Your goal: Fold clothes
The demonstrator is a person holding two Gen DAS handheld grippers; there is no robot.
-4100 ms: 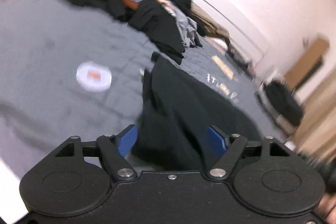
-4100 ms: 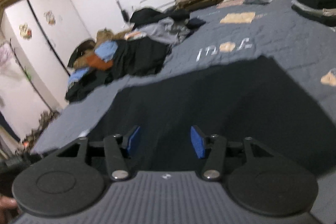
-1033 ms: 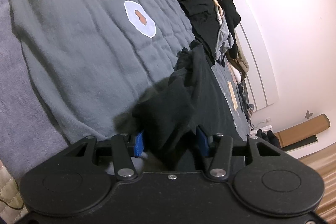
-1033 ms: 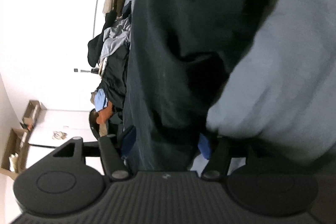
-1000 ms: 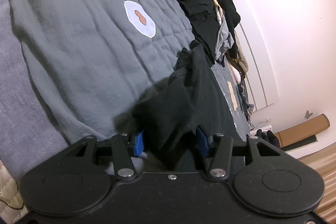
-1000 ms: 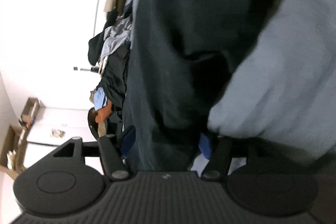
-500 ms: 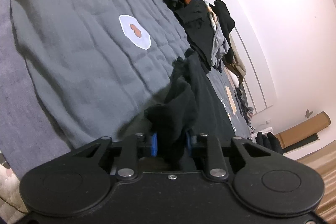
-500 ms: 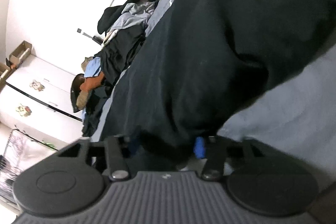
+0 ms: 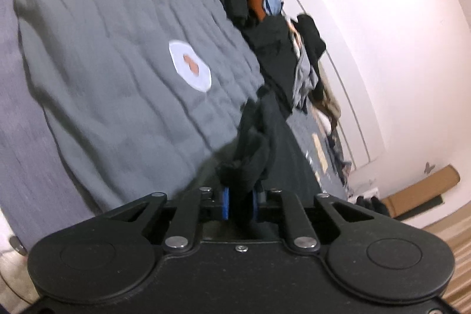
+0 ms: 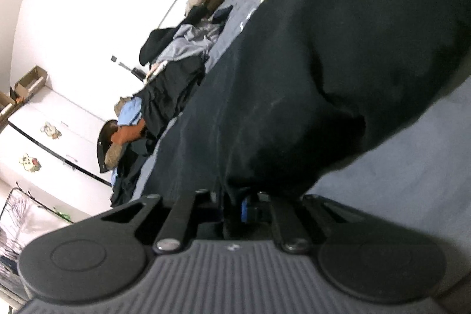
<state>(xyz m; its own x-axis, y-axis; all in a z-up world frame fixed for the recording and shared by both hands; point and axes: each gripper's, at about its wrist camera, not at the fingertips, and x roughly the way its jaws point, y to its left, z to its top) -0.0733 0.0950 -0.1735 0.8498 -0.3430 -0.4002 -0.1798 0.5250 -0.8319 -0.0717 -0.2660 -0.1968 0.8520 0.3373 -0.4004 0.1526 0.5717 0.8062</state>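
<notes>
A black garment (image 9: 282, 149) lies on a grey bed cover (image 9: 103, 72). In the left wrist view my left gripper (image 9: 240, 205) is closing, and its blue pads pinch a bunched edge of that black cloth. In the right wrist view the same black garment (image 10: 323, 72) fills most of the picture. My right gripper (image 10: 235, 209) is closing too, with a fold of the cloth clamped between its jaws; one blue pad shows, the other is hidden by cloth.
A heap of unfolded clothes (image 9: 265, 19), black, orange, blue and grey, lies along the far side of the bed. A white round patch (image 9: 190, 65) marks the cover. White wardrobe doors (image 10: 50, 137) and a white wall (image 9: 382, 34) stand behind.
Both grippers closed from open onto the black garment's edge. The right wrist rolled, so the bed now slants less steeply in its view.
</notes>
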